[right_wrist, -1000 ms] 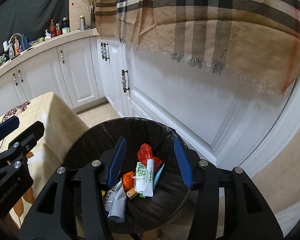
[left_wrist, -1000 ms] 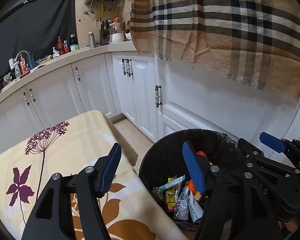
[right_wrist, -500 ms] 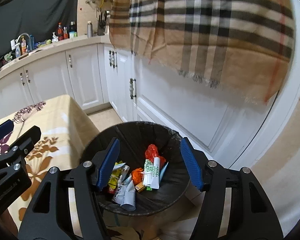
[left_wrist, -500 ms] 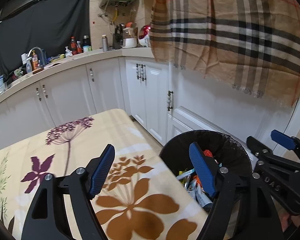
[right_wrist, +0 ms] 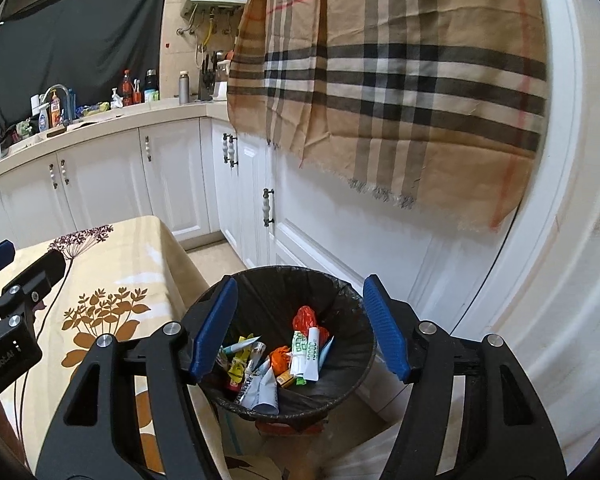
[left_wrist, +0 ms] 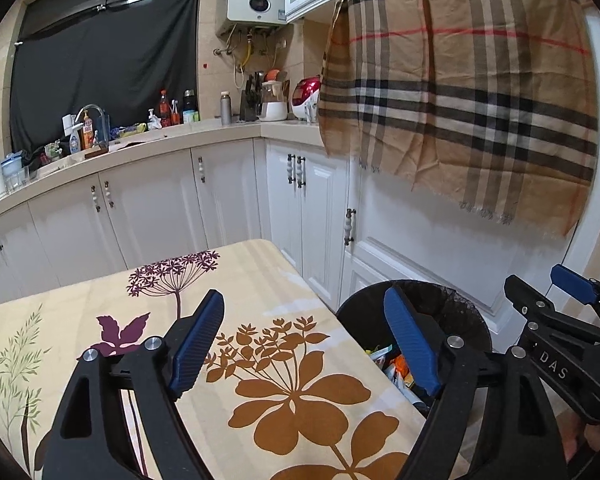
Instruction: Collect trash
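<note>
A black-lined trash bin (right_wrist: pixel 340 300) stands on the floor beside the table and holds several wrappers and packets (right_wrist: pixel 304 354). My right gripper (right_wrist: pixel 300 282) hangs above the bin, open, with nothing between its blue pads. My left gripper (left_wrist: pixel 304 296) hovers over the table's corner with its jaws opening and nothing between them. In the left wrist view the bin (left_wrist: pixel 460 300) sits behind the right finger, most of its contents hidden. The table (left_wrist: pixel 80 312) wears a cream cloth with a flower print, and no trash shows on it.
White kitchen cabinets (left_wrist: pixel 152 216) run along the back, under a cluttered counter (left_wrist: pixel 140 140) with bottles and a sink tap. A tan checked scarf (right_wrist: pixel 400 80) hangs over the white door (right_wrist: pixel 360 248) behind the bin. Tiled floor (right_wrist: pixel 212 254) lies between table and cabinets.
Both grippers have pulled back and risen from the bin, which now looks smaller and lower. More of the table shows. Both pairs of jaws have spread wider.
</note>
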A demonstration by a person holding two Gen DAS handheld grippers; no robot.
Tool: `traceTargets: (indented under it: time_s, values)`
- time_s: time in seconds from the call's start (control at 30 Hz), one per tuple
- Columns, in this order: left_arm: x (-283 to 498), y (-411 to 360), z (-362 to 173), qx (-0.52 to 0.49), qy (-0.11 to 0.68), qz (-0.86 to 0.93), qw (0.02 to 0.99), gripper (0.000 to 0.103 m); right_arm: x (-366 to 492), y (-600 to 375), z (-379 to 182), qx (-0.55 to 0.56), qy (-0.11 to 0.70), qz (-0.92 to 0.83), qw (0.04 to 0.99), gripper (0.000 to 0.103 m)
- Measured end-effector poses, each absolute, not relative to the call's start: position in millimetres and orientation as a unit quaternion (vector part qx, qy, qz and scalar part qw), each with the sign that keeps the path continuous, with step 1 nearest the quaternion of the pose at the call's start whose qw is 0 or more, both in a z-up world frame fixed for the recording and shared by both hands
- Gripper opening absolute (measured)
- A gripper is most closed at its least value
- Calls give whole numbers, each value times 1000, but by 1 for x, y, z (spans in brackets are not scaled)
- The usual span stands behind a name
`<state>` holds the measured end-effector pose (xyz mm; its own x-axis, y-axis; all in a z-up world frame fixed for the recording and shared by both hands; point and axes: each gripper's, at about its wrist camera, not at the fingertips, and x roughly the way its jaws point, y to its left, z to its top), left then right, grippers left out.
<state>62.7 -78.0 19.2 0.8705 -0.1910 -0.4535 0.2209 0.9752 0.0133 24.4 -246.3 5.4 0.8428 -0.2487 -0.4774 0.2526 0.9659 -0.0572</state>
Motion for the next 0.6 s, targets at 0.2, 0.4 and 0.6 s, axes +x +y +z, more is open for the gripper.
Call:
traceTargets:
  time_s: [0.2,0.4,0.6]
  values:
    - [56,-79,20,34,229,-110,966,80,17,-247,8,3,242,-135,961,65]
    - [55,-79,19,34,230,-111,966,80,15,-246,8,2,241,-135,961,65]
    - [54,-79,19,33,231,-111,966,80,14,-246,8,1,241,-135,961,65]
